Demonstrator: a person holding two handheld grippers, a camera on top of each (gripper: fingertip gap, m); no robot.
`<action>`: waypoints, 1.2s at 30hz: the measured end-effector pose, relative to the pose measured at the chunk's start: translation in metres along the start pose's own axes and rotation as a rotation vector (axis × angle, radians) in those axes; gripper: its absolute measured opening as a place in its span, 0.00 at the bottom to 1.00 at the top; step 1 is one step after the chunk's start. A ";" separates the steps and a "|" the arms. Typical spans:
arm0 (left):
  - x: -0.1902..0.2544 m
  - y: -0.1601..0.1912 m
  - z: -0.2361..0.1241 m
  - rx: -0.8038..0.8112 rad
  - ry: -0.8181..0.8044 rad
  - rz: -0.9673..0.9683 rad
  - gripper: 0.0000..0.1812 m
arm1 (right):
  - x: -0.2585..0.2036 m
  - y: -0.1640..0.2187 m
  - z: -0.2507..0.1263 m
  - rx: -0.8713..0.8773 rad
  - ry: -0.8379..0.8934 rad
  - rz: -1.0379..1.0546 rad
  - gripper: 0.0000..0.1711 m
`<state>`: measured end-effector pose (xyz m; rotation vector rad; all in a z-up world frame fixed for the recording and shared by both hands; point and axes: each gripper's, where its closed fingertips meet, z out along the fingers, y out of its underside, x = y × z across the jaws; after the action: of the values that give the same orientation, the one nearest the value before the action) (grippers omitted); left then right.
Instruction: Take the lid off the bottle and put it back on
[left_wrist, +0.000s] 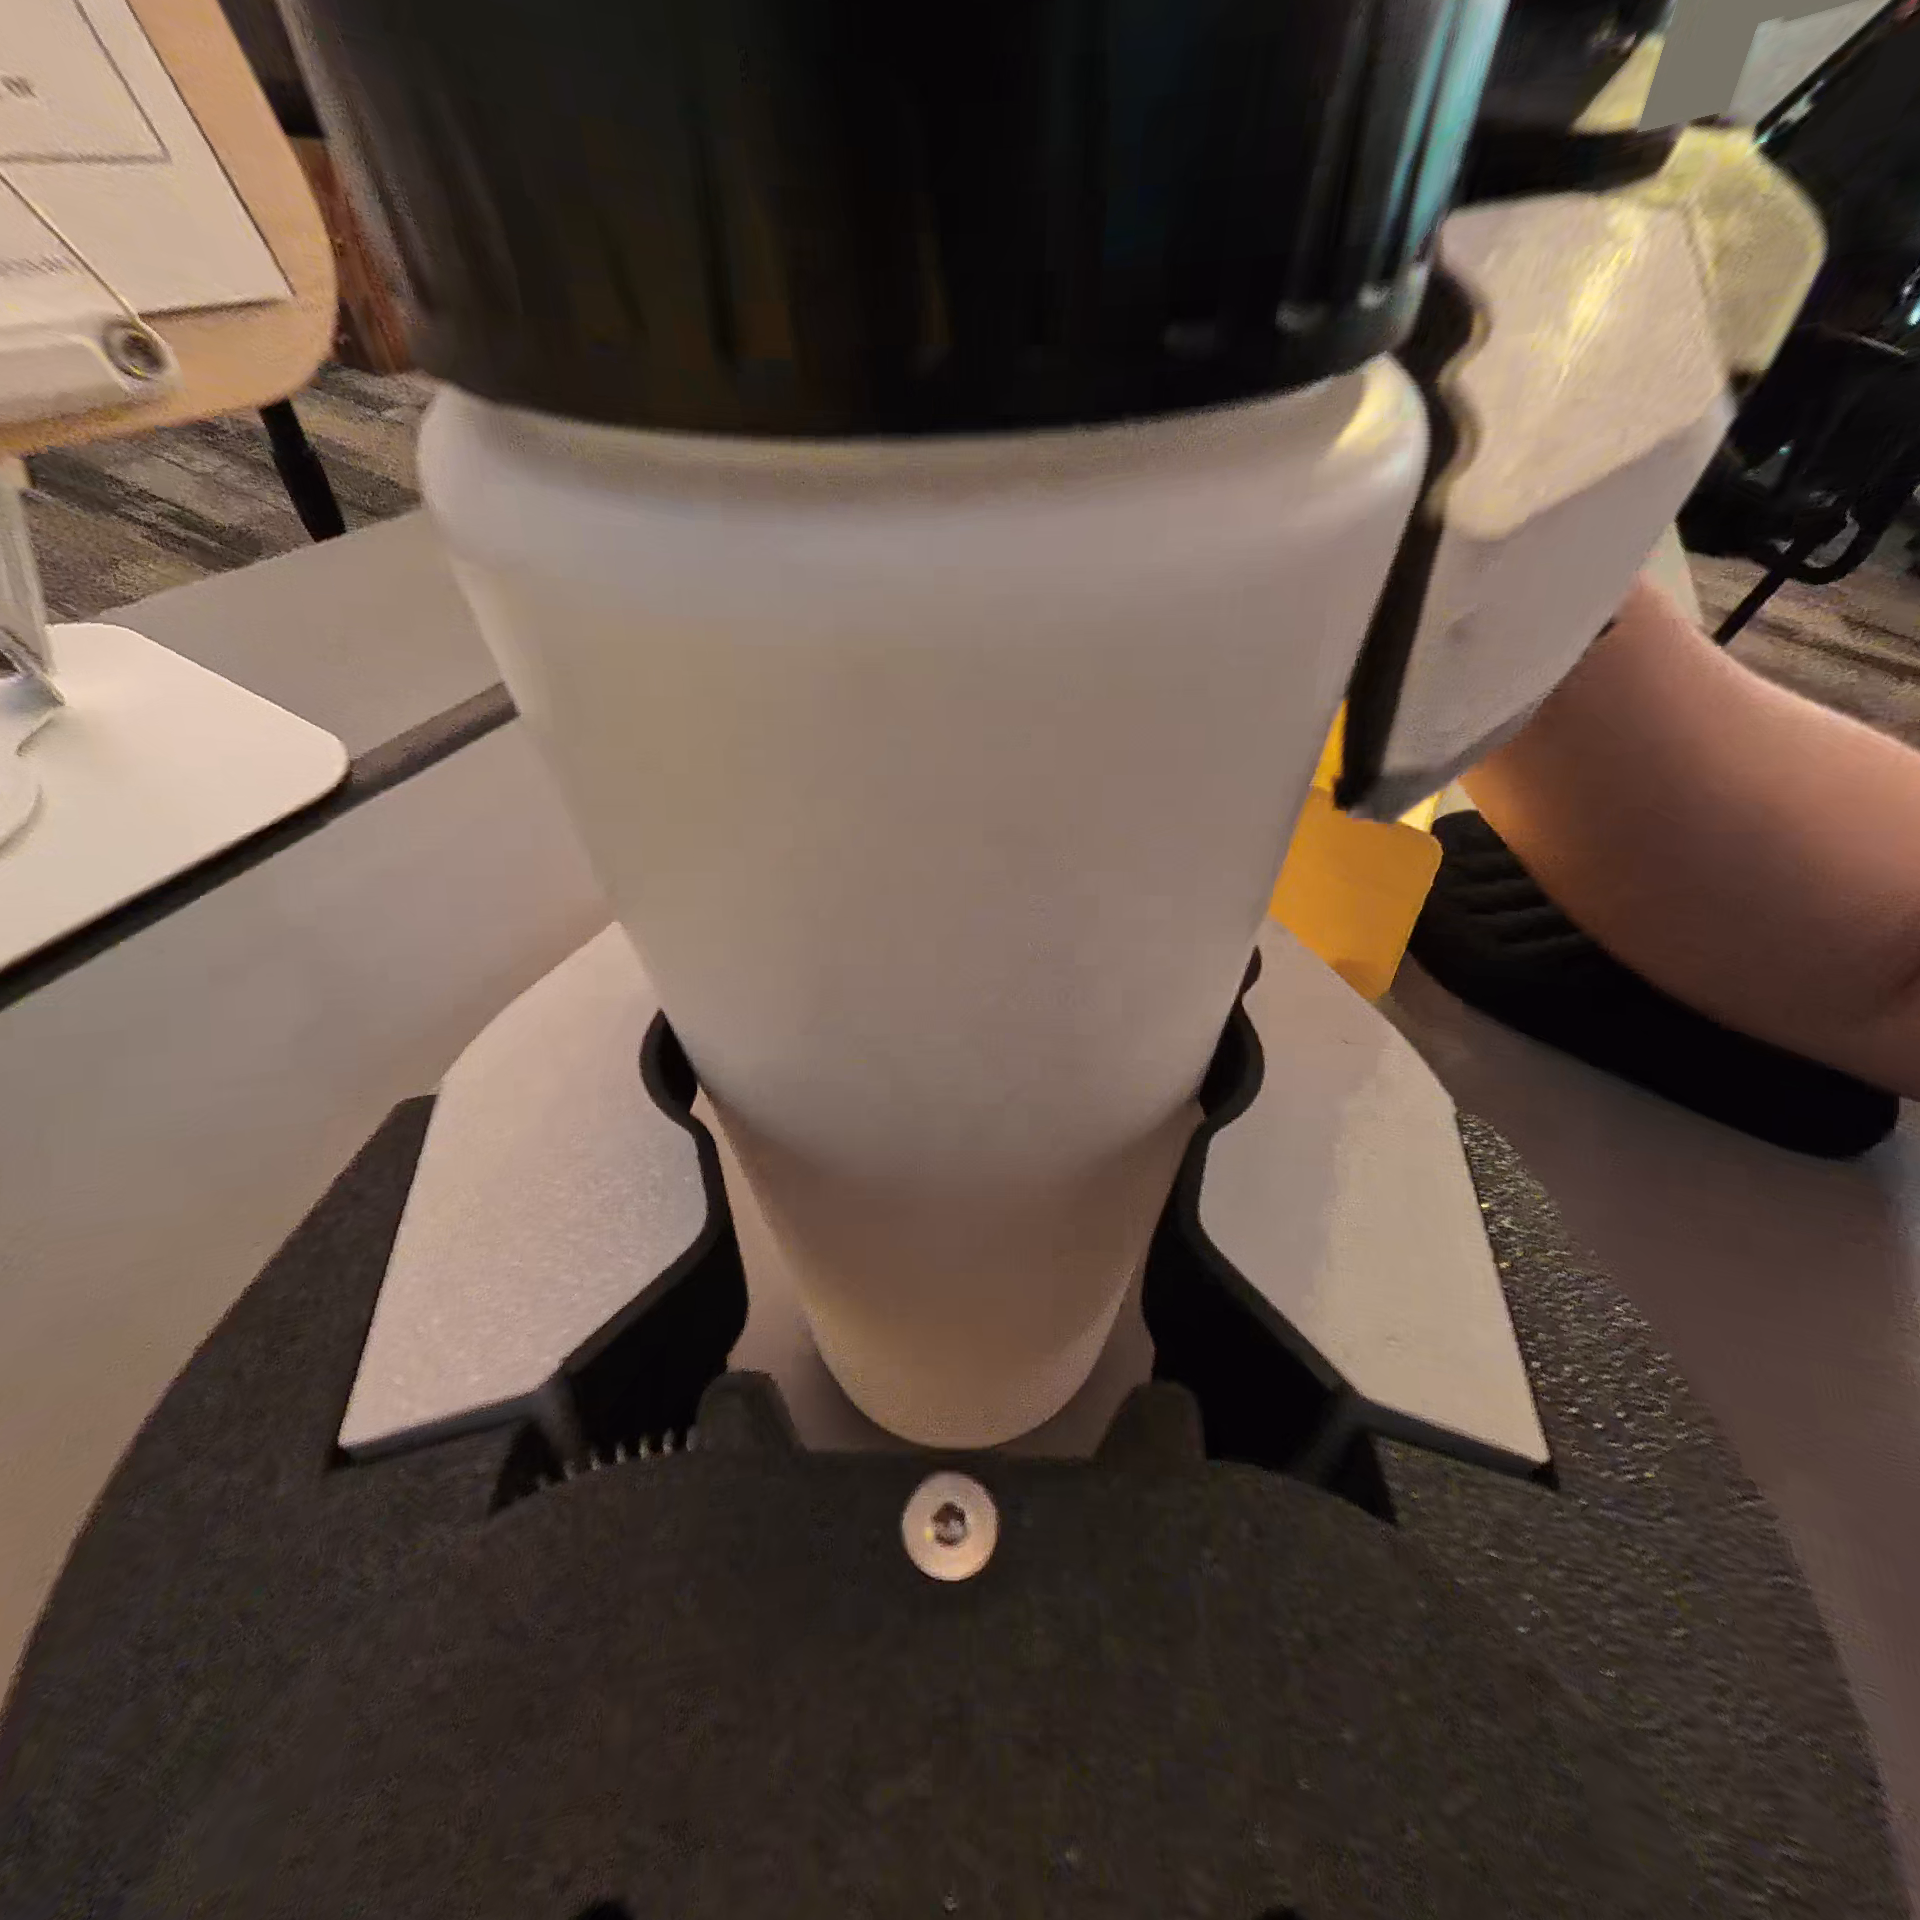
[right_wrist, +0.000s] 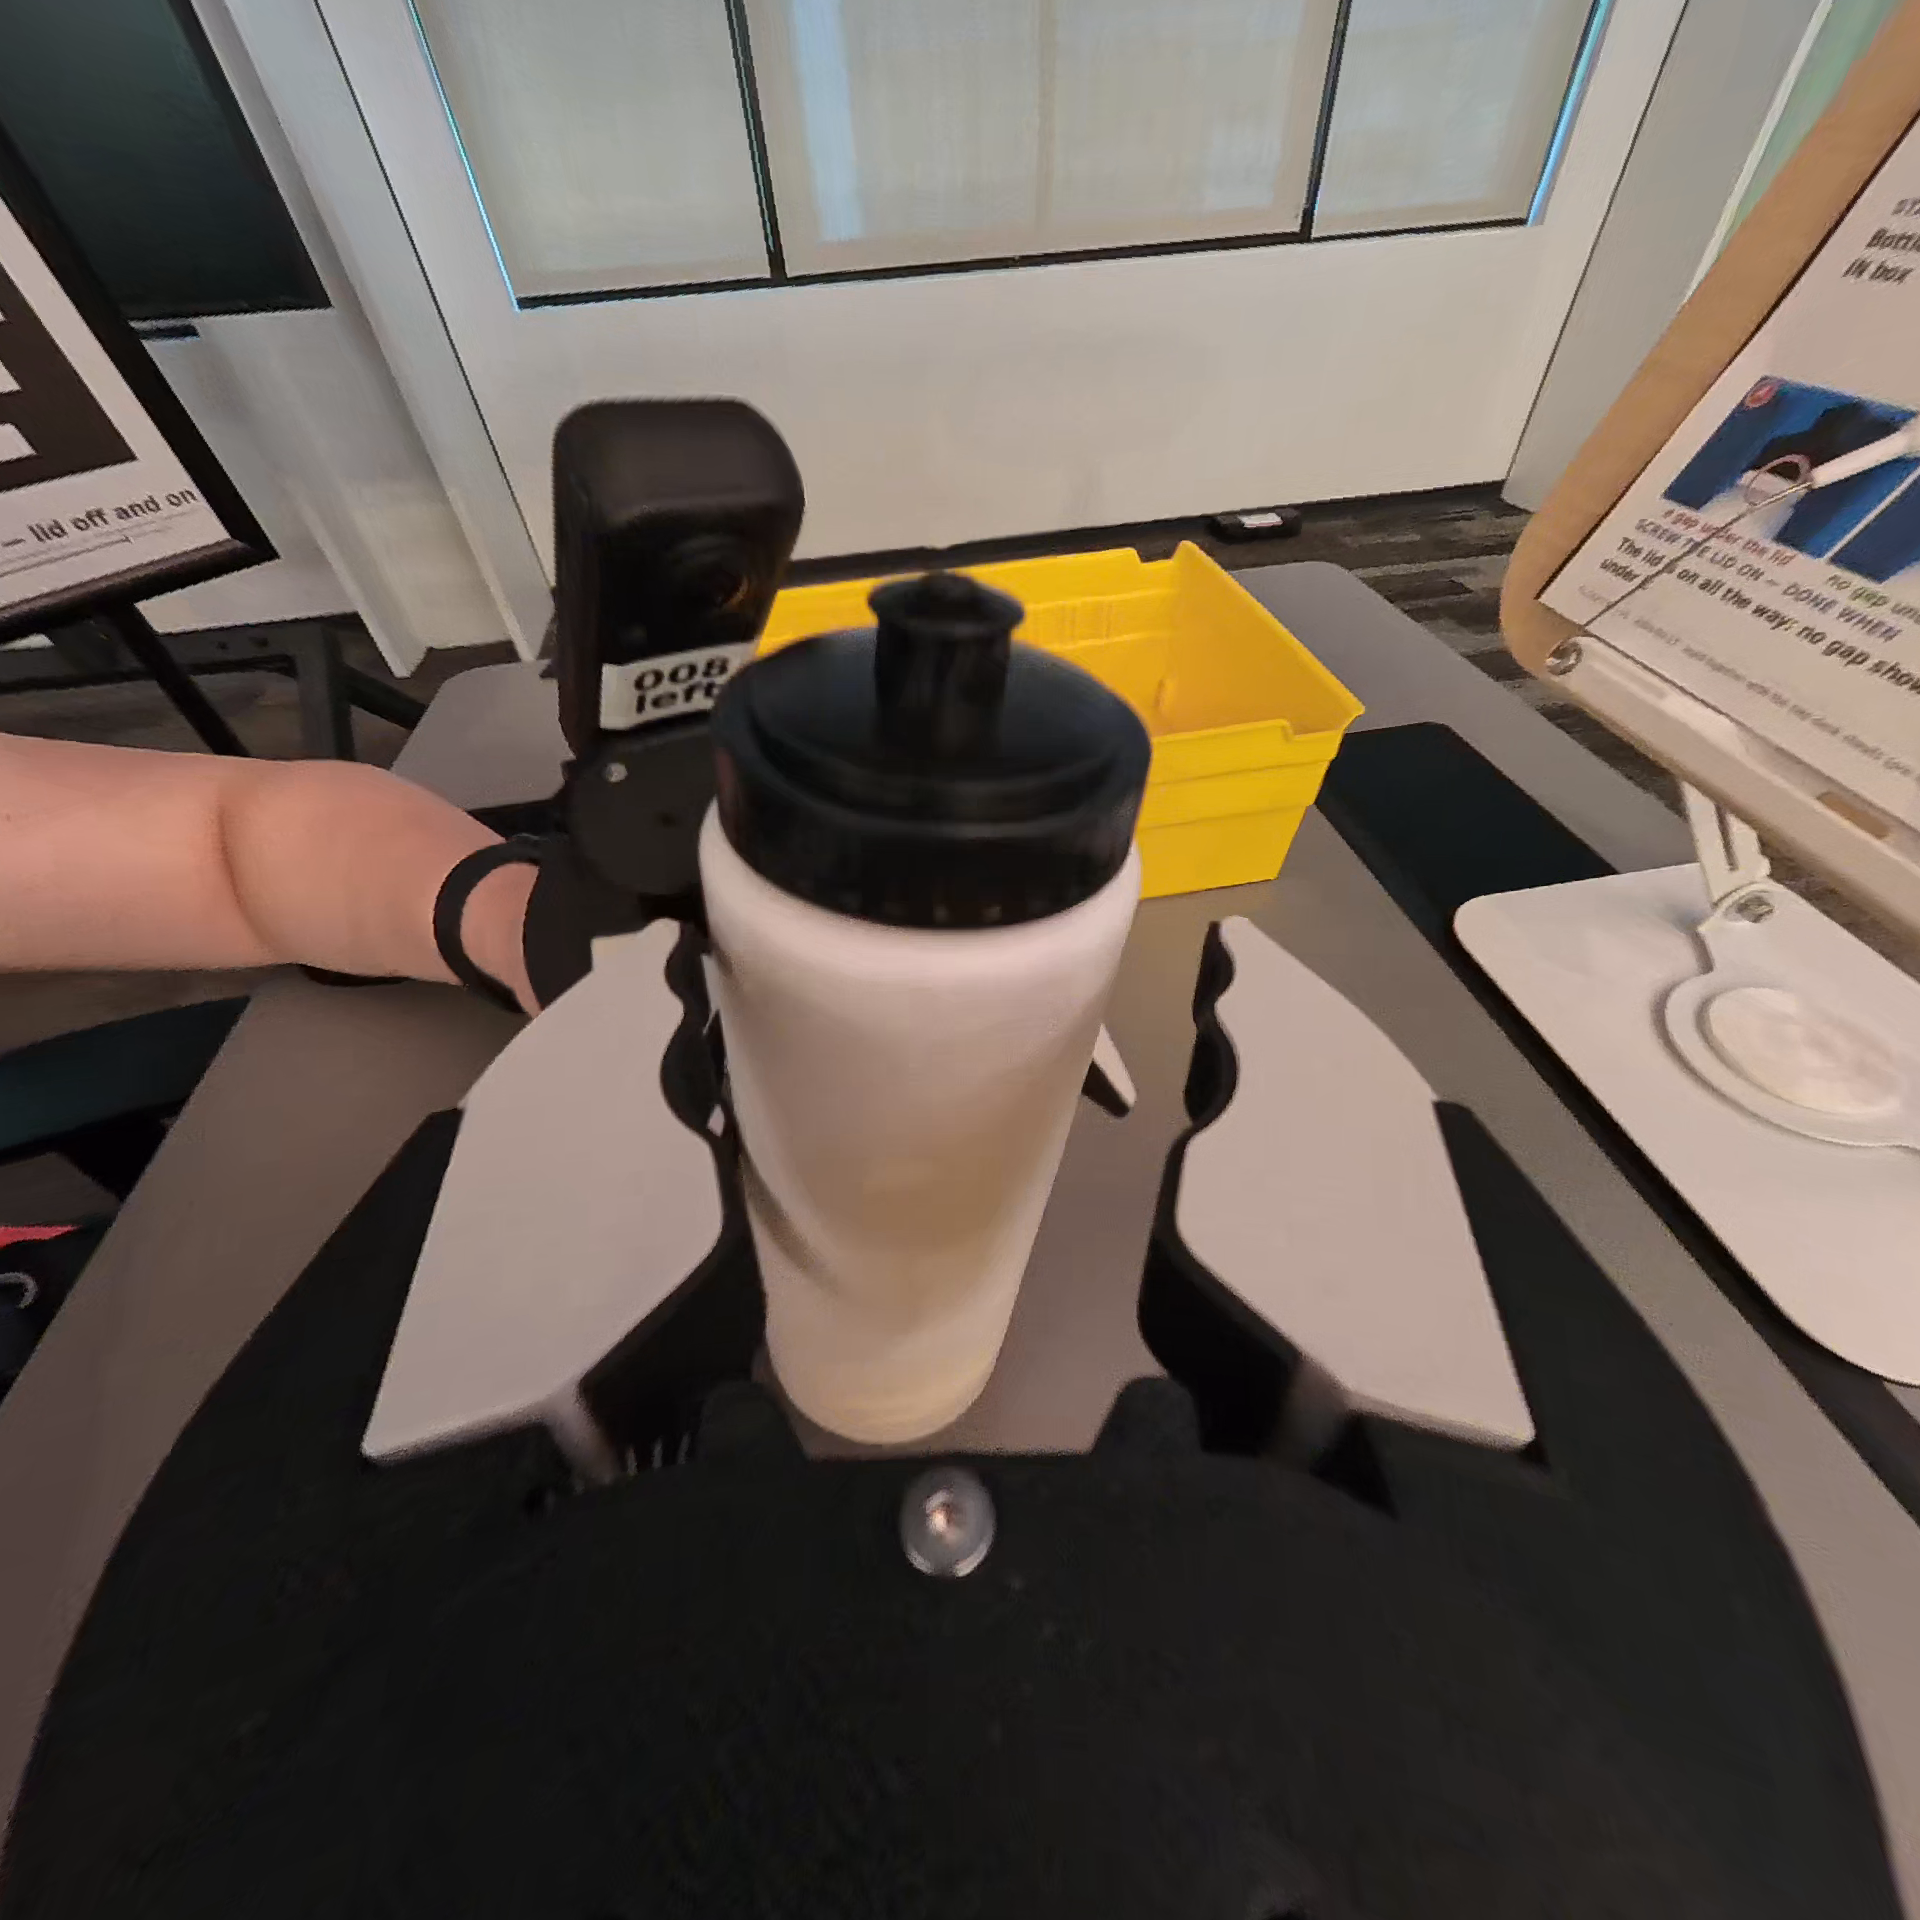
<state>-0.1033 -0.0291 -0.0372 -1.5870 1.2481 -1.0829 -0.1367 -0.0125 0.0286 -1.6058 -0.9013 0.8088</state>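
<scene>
A white bottle (left_wrist: 935, 779) with a black screw lid (left_wrist: 883, 208) stands upright on the grey table (left_wrist: 260, 1039). My left gripper (left_wrist: 951, 1039) is shut on the bottle's lower body, both fingers pressed against its sides. In the right wrist view the bottle (right_wrist: 894, 1143) and the lid (right_wrist: 925, 769) with its spout sit between the fingers of my right gripper (right_wrist: 945, 956). The jaws are open: the left finger touches the bottle and the right finger stands apart from it. One right finger (left_wrist: 1538, 436) shows beside the lid in the left wrist view.
A yellow bin (right_wrist: 1247, 748) sits on the table behind the bottle. A clipboard with a sheet on a white stand (right_wrist: 1714, 1039) is at the right. A black pad (left_wrist: 1610, 987) lies under a person's arm (left_wrist: 1714, 810). A sign on an easel (right_wrist: 83, 416) stands at far left.
</scene>
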 end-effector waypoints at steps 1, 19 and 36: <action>-0.001 -0.003 -0.003 0.005 -0.006 0.005 0.54 | 0.000 0.001 0.001 0.000 -0.006 0.011 0.53; -0.009 -0.006 -0.017 0.002 0.021 0.205 0.55 | 0.001 0.040 0.018 -0.158 -0.020 -0.031 0.47; -0.006 -0.077 -0.041 0.236 -0.216 0.201 0.48 | 0.001 0.039 0.025 -0.149 0.011 -0.062 0.47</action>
<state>-0.1226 -0.0136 0.0472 -1.3301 1.0671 -0.8721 -0.1518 -0.0055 -0.0146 -1.7004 -1.0183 0.7029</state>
